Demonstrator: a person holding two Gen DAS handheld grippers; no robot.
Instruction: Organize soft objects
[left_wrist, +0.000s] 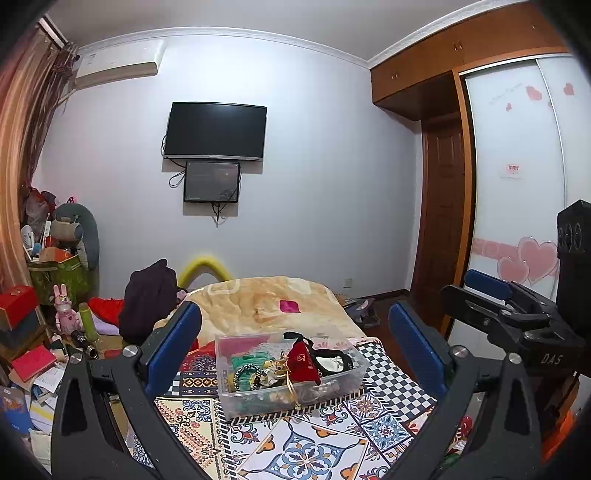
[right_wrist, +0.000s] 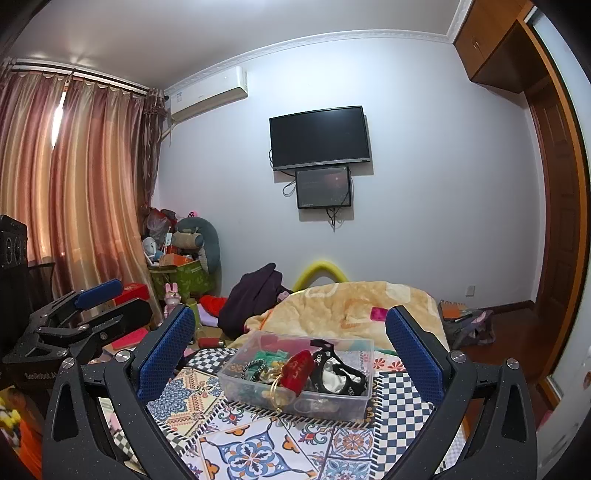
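Even indoor light, curtain (right_wrist: 74, 177) glow, fisheye-bent edges, perhaps slightly soft
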